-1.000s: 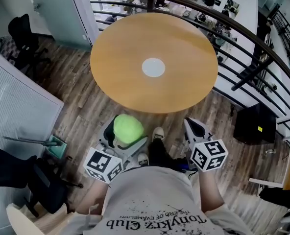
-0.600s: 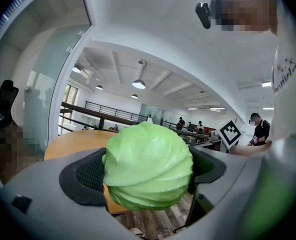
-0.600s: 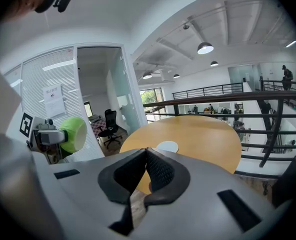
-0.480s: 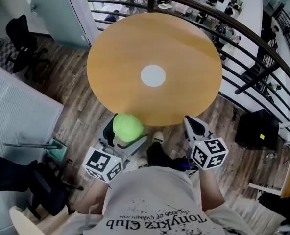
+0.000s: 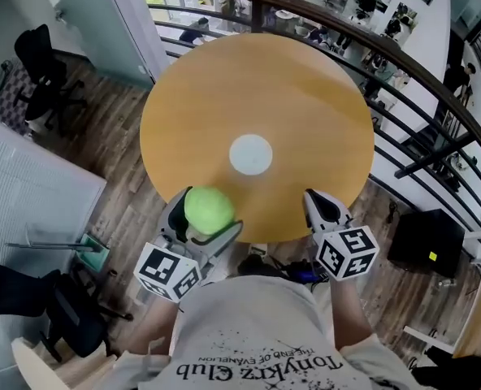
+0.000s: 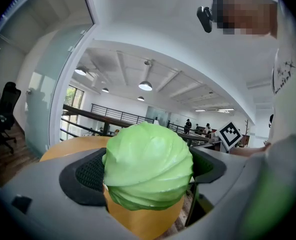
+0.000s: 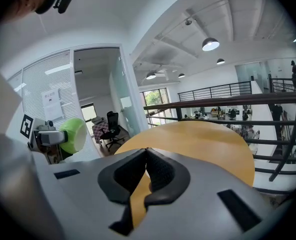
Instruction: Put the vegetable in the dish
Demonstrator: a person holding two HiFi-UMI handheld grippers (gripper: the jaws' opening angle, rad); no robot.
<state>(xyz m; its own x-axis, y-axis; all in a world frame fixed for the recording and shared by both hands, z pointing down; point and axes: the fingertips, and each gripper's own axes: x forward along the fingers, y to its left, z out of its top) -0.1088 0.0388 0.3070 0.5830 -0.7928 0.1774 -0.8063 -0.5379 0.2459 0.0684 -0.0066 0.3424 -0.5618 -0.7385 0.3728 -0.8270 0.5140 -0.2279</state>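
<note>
A pale green cabbage [image 5: 209, 209] sits clamped between the jaws of my left gripper [image 5: 205, 214], held over the near edge of the round wooden table [image 5: 305, 96]. In the left gripper view the cabbage [image 6: 148, 165] fills the gap between the dark pads, with the left gripper [image 6: 147, 171] shut on it. A small white round dish [image 5: 250, 153] lies at the table's centre, a short way beyond the cabbage. My right gripper [image 5: 318, 205] hovers at the table's near right edge. Its jaws meet at the tips in the right gripper view, where the right gripper [image 7: 145, 156] holds nothing; the cabbage [image 7: 73, 134] shows at left.
A dark metal railing [image 5: 403, 63] curves behind and right of the table. A glass partition [image 5: 102, 15] stands at back left, black office chairs [image 5: 37, 55] at left. A black box [image 5: 423, 238] rests on the wood floor at right.
The table and dish have drawn closer; both grippers now reach over the table's near edge. The cabbage stays held in the left gripper.
</note>
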